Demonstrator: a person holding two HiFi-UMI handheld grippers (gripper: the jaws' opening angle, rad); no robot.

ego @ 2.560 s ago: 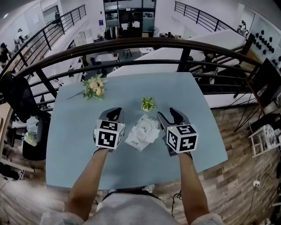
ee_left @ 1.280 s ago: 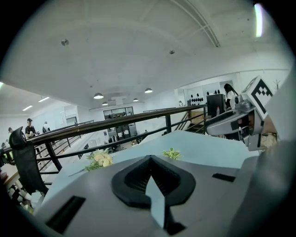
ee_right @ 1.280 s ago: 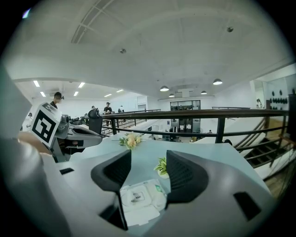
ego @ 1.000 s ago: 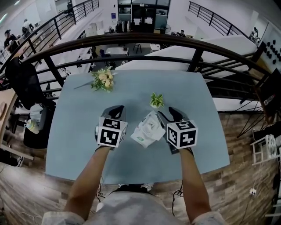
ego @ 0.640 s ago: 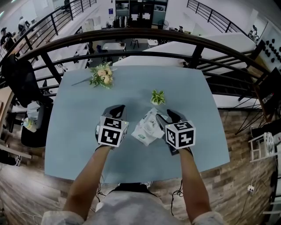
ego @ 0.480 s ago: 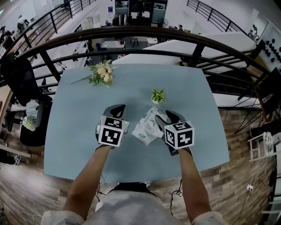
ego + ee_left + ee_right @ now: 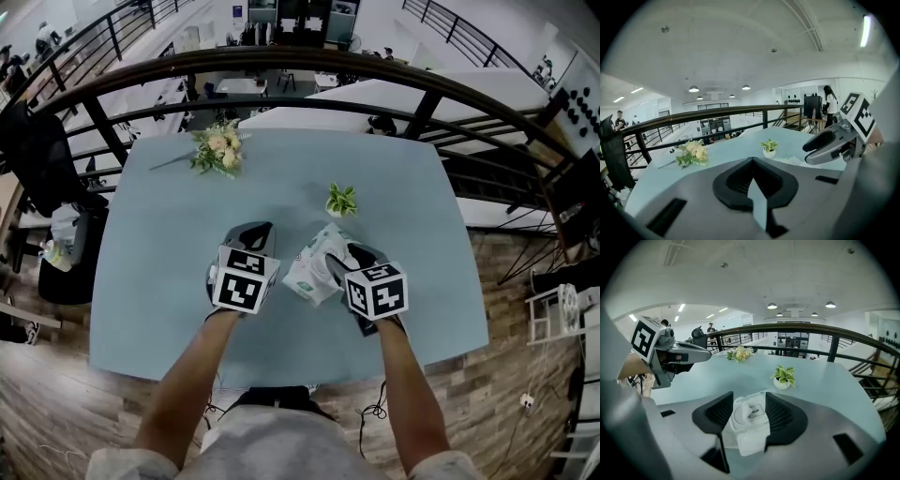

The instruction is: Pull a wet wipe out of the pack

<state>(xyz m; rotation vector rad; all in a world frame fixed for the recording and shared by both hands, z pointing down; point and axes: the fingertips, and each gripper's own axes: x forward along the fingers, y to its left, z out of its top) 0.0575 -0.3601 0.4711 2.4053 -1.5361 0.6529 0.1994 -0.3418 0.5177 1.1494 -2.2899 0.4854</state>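
The wet wipe pack lies on the pale blue bench. From its top rises a white fold bearing a label printed "OPEN". I cannot tell whether that fold is a wipe or the lid flap.

The right hand-held gripper stands over the pack with its jaws partly apart, one on each side of the raised fold. Whether they press on it cannot be made out. Just left of the pack, the left hand-held gripper has its jaws closed together with nothing in them.

Just beyond the pack, a small white pot holds a leafy green plant. Farther beyond the pack and to its left, near the bench's far edge, lies a bunch of pale flowers.

Beyond the bench runs a dark curved railing, with an open office hall below it. Right of the bench the floor is wood plank.
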